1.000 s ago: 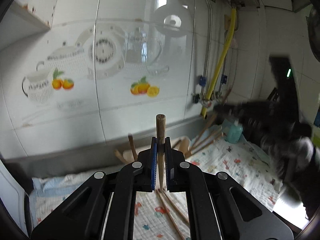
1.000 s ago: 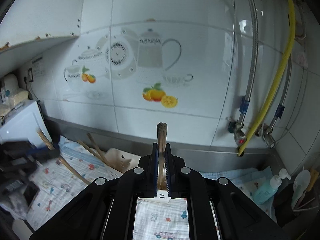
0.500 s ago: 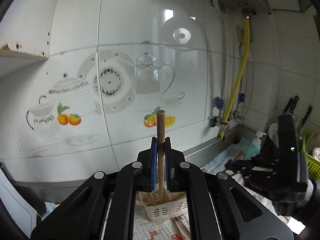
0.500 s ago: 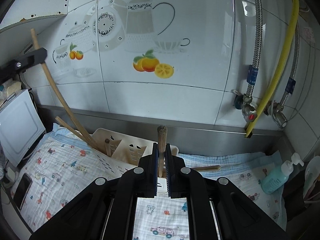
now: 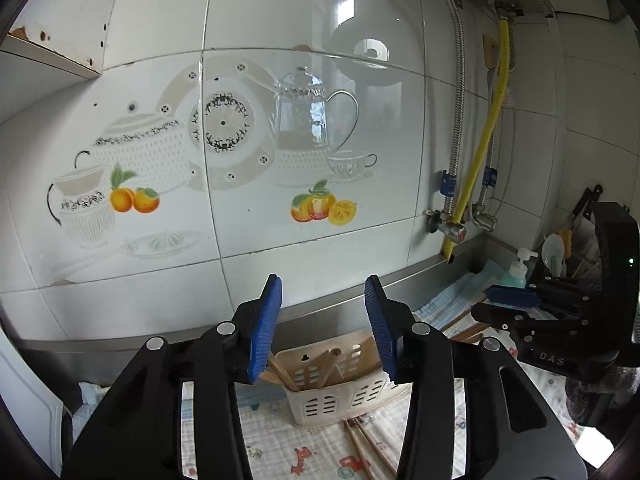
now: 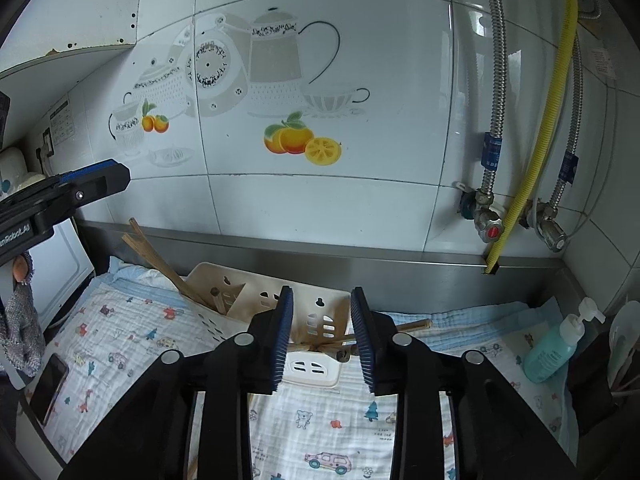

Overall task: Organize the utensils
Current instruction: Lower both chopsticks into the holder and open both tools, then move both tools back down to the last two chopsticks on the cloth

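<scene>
Both my grippers, left point(image 5: 323, 320) and right point(image 6: 322, 334), jaws just parted and empty, cream utensil basket point(image 6: 256, 300) holding chopsticks point(image 6: 154, 254) below, soap bottle point(image 6: 554, 350) right, phone point(image 6: 49, 386) left on cloth point(image 6: 132, 344).

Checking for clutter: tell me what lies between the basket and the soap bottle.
In the right wrist view, between the basket and the soap bottle lies printed cloth, with one chopstick on it near the basket.
</scene>
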Demonstrator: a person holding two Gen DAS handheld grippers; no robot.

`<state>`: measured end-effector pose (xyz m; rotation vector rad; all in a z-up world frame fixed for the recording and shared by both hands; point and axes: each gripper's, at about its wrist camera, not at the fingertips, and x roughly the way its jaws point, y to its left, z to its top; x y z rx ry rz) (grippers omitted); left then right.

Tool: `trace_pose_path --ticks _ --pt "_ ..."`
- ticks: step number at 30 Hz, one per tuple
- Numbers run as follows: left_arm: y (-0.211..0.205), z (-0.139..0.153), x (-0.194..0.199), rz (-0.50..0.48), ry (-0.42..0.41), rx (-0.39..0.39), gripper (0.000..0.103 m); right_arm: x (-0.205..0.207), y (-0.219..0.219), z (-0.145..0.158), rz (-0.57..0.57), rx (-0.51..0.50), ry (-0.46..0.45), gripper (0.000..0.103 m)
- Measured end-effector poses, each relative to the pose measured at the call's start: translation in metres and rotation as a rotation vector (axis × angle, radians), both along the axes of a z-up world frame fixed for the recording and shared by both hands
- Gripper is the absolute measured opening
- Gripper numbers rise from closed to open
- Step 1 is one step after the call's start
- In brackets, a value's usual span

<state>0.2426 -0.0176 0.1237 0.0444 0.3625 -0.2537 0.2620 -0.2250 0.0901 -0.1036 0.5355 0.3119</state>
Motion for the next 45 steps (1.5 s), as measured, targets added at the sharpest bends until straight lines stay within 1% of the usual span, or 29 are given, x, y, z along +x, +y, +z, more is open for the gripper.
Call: trace_pose_path --ticks 1,2,3,5,6,7,10,12,13,18,20,22,28,30,31,32,33,36,37,40,45 --pt "0.001 0.000 -0.004 0.001 -0.003 -0.002 0.045 -0.003 0.000 0.001 0.000 0.002 -0.005 0.038" --pt "0.002 0.000 -0.006 0.002 -0.003 -0.003 0.046 -0.007 0.000 0.001 0.000 0.006 -0.010 0.043" --pt "0.004 0.000 -0.010 0.006 -0.003 -0.005 0.047 -0.011 0.000 0.002 0.000 0.007 -0.015 0.044" --pt "0.008 -0.002 -0.019 0.011 -0.010 -0.007 0.056 -0.019 0.001 0.002 -0.004 0.003 -0.027 0.047" --pt "0.009 -0.003 -0.023 0.020 -0.016 -0.006 0.058 -0.024 0.002 0.002 -0.003 0.002 -0.034 0.051" --pt "0.012 -0.006 -0.028 0.027 -0.017 -0.008 0.061 -0.029 0.002 0.002 -0.003 0.005 -0.037 0.054" --pt "0.019 -0.013 -0.038 0.029 -0.002 -0.029 0.063 -0.042 0.004 -0.002 0.003 0.017 -0.042 0.057" --pt "0.023 -0.019 -0.044 0.040 0.011 -0.028 0.069 -0.051 0.006 -0.006 -0.001 0.019 -0.048 0.064" --pt "0.025 -0.022 -0.048 0.043 0.014 -0.028 0.073 -0.055 0.006 -0.007 0.000 0.020 -0.050 0.065" --pt "0.033 -0.040 -0.064 0.058 0.039 -0.033 0.073 -0.077 0.010 -0.022 -0.002 0.027 -0.051 0.071" --pt "0.036 -0.048 -0.070 0.071 0.048 -0.030 0.074 -0.085 0.011 -0.030 -0.008 0.022 -0.052 0.072" --pt "0.038 -0.057 -0.077 0.082 0.063 -0.028 0.084 -0.093 0.012 -0.038 -0.014 0.021 -0.049 0.074" --pt "0.038 -0.078 -0.099 0.113 0.070 0.008 0.085 -0.112 0.010 -0.065 -0.027 0.052 -0.011 0.077" --pt "0.037 -0.086 -0.106 0.129 0.075 0.019 0.086 -0.119 0.009 -0.072 -0.033 0.059 -0.007 0.077" --pt "0.037 -0.090 -0.110 0.126 0.083 0.016 0.087 -0.122 0.009 -0.075 -0.032 0.063 -0.004 0.077" --pt "0.037 -0.094 -0.113 0.124 0.091 0.010 0.087 -0.125 0.009 -0.078 -0.033 0.068 0.000 0.081" --pt "0.037 -0.098 -0.116 0.126 0.100 0.006 0.087 -0.129 0.009 -0.081 -0.036 0.068 0.002 0.082" --pt "0.038 -0.108 -0.126 0.129 0.114 -0.004 0.087 -0.141 0.010 -0.086 -0.050 0.062 -0.015 0.083" --pt "0.038 -0.111 -0.129 0.135 0.120 -0.008 0.087 -0.145 0.010 -0.088 -0.053 0.061 -0.017 0.085" --pt "0.039 -0.117 -0.137 0.143 0.133 -0.021 0.087 -0.154 0.010 -0.093 -0.055 0.077 -0.014 0.085" --pt "0.043 -0.124 -0.154 0.175 0.140 -0.044 0.087 -0.166 0.017 -0.102 -0.045 0.066 -0.001 0.085"
